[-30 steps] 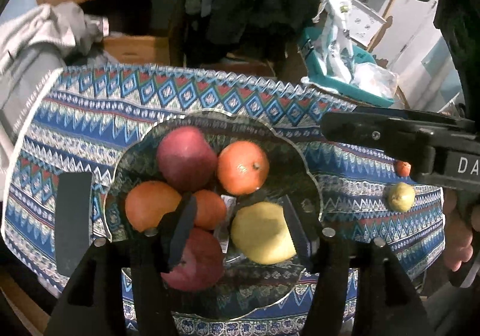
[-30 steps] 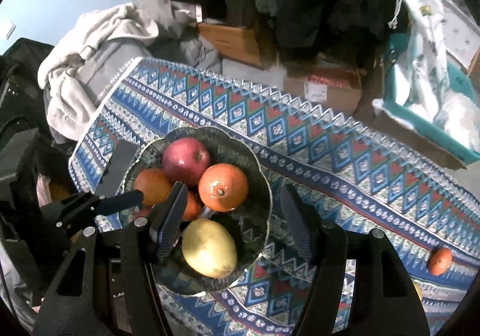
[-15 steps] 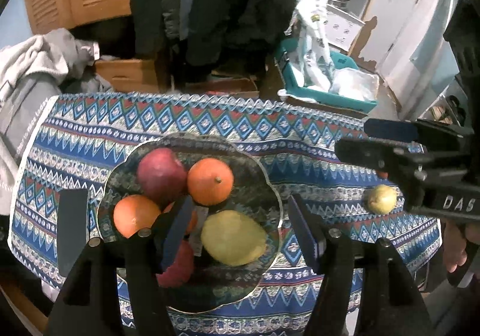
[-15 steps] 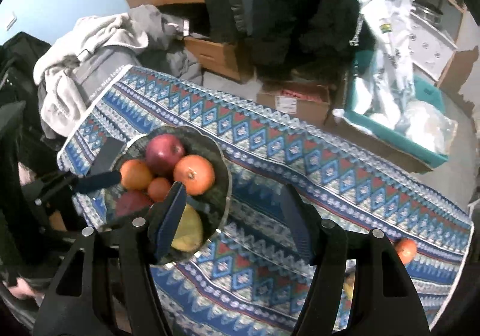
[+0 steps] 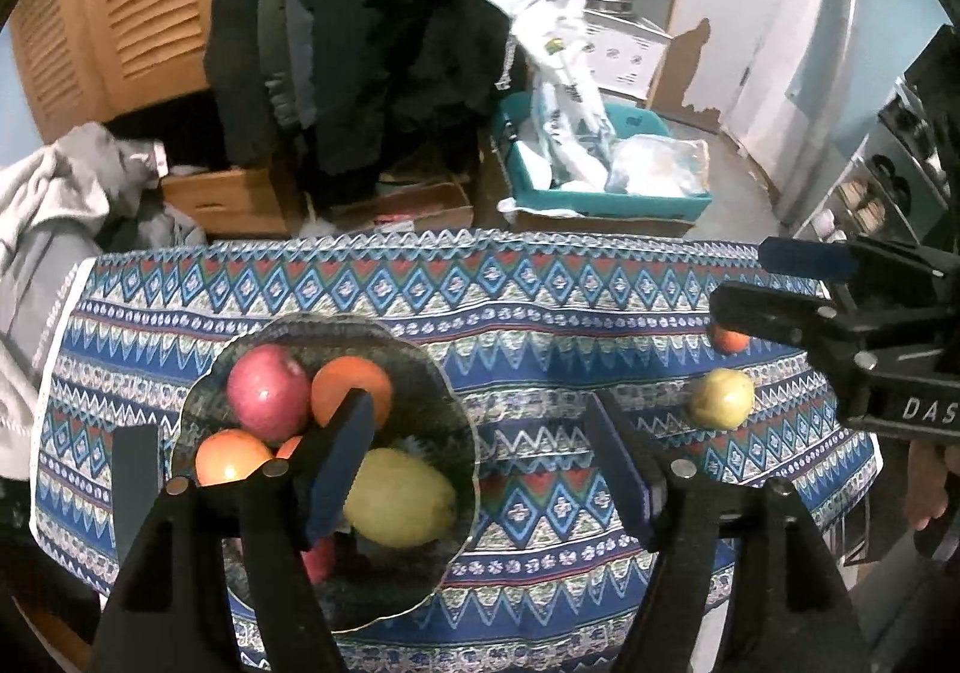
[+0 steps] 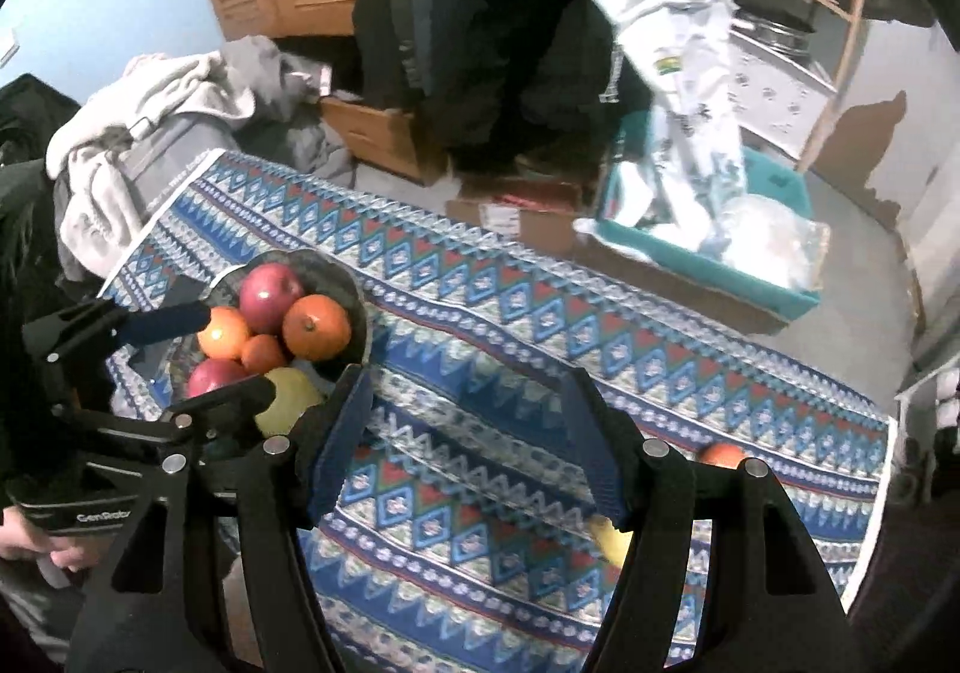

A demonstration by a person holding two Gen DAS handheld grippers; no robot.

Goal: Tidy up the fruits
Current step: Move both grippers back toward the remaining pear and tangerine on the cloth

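A dark glass bowl (image 5: 462, 433) sits on the patterned tablecloth (image 5: 540, 313), holding two red apples (image 5: 267, 391), several oranges (image 5: 351, 385) and a yellow-green fruit (image 5: 399, 496). My left gripper (image 5: 480, 433) hangs above the bowl's right side. Its jaws are opening, with nothing pressed between them. A loose yellow-green fruit (image 5: 720, 400) and a small orange (image 5: 727, 340) lie at the cloth's right end. My right gripper (image 6: 468, 409) is open and empty over the middle of the cloth. In its view the small orange (image 6: 720, 454) and the yellow-green fruit (image 6: 609, 541) peek from behind its right finger.
A flat black object (image 5: 135, 463) lies on the cloth left of the bowl. Beyond the table stand a teal crate (image 5: 600, 202) with plastic bags, cardboard boxes (image 5: 228, 199), a heap of grey clothes (image 5: 54, 205), hanging dark coats and a wooden shelf.
Both grippers have lifted and drawn back from the bowl. The left jaws have spread away from the yellow-green fruit, which stays in the bowl. The right gripper has swung toward the cloth's right end.
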